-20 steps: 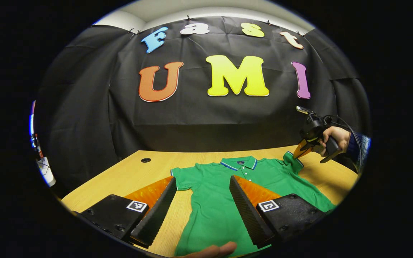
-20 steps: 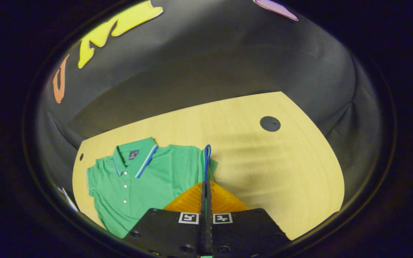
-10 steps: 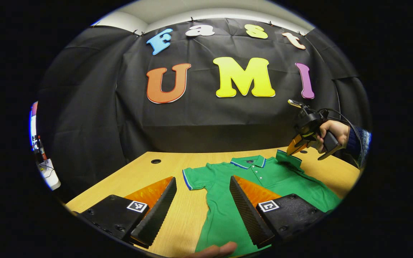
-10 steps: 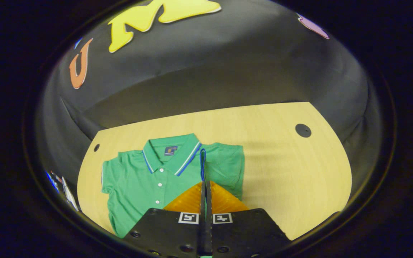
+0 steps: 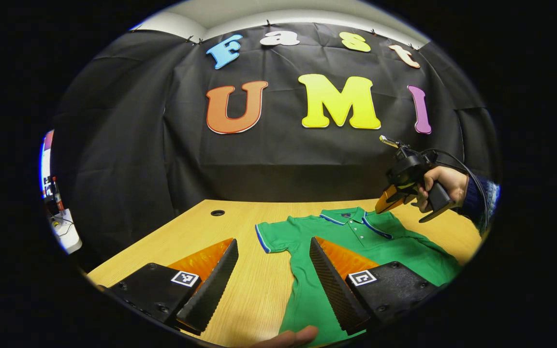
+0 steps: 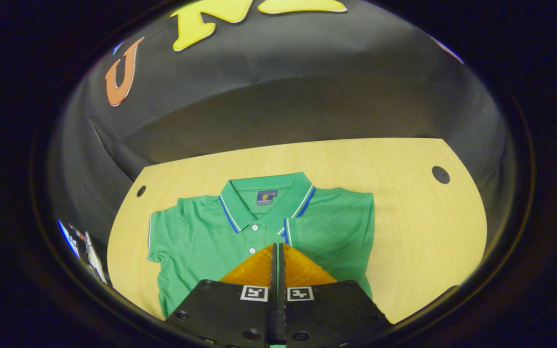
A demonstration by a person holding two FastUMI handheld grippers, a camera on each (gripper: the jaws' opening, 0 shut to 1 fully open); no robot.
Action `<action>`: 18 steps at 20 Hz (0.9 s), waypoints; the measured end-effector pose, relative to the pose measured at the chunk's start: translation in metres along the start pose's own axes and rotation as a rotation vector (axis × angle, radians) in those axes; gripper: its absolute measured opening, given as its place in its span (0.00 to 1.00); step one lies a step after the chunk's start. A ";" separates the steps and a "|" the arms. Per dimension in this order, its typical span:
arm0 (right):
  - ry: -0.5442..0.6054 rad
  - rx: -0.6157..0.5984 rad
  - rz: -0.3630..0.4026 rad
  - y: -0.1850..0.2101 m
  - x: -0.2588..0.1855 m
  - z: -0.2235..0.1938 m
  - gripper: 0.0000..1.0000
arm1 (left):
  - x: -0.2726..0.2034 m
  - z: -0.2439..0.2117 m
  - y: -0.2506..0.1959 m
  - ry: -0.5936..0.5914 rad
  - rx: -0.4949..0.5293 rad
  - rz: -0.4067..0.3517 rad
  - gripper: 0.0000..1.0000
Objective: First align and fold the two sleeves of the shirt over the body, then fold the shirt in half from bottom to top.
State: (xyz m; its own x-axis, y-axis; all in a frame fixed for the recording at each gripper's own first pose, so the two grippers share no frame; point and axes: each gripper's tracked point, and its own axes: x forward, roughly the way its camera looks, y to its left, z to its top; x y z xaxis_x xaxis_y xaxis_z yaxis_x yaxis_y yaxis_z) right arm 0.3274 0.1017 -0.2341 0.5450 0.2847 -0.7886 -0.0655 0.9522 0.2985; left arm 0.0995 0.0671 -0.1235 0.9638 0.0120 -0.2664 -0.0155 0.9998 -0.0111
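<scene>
A green polo shirt (image 5: pixel 356 241) (image 6: pixel 201 237) lies face up on the wooden table (image 5: pixel 201 227) (image 6: pixel 404 217), collar toward the wall. In the right gripper view one sleeve (image 6: pixel 331 227) lies folded over the chest, its striped cuff running into the tips of my right gripper (image 6: pixel 278 245), which is shut on it. In the left gripper view that gripper (image 5: pixel 379 209) sits low over the collar area, held by a hand (image 5: pixel 445 181). The other sleeve (image 5: pixel 271 234) (image 6: pixel 162 237) is spread out flat. My left gripper (image 5: pixel 273 241) hovers open above the shirt's lower part, holding nothing.
The table has round cable holes (image 5: pixel 217 212) (image 6: pixel 440 174) near its back corners. Bare wood lies on both sides of the shirt. A person's fingertip (image 5: pixel 288 336) shows at the bottom edge. The black cloth wall stands close behind the table.
My right gripper has carried the sleeve inward and down, so it now lies flat over the chest instead of standing up. The left gripper drifted slightly left, still open.
</scene>
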 end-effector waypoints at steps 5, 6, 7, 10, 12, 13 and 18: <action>-0.047 -0.019 0.023 0.000 -0.029 0.005 0.37 | 0.011 0.017 0.002 -0.025 0.018 0.025 0.96; -0.067 -0.023 0.031 0.001 -0.039 0.008 0.49 | 0.016 0.021 0.004 -0.026 0.008 0.034 0.96; -0.088 -0.026 0.041 0.001 -0.049 0.008 0.57 | 0.023 0.024 0.005 -0.024 -0.010 0.037 0.96; -0.148 -0.071 0.050 -0.003 -0.082 0.004 0.93 | 0.043 0.040 0.008 -0.038 -0.077 0.043 0.96; -0.195 -0.109 0.053 -0.005 -0.106 -0.002 0.92 | 0.063 0.048 0.012 -0.043 -0.081 0.048 0.95; -0.225 -0.121 0.049 -0.007 -0.119 -0.006 0.96 | 0.075 0.048 0.016 -0.032 -0.070 0.057 0.96; -0.366 -0.170 0.030 -0.023 -0.180 -0.028 0.96 | 0.142 0.034 0.031 0.059 -0.071 0.077 0.95</action>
State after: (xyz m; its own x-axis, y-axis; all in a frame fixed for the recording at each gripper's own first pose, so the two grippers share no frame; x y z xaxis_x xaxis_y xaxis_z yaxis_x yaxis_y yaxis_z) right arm 0.2071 0.0319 -0.1143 0.8006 0.2832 -0.5280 -0.2063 0.9577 0.2008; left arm 0.2454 0.0999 -0.1292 0.9417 0.0855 -0.3253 -0.1094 0.9924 -0.0559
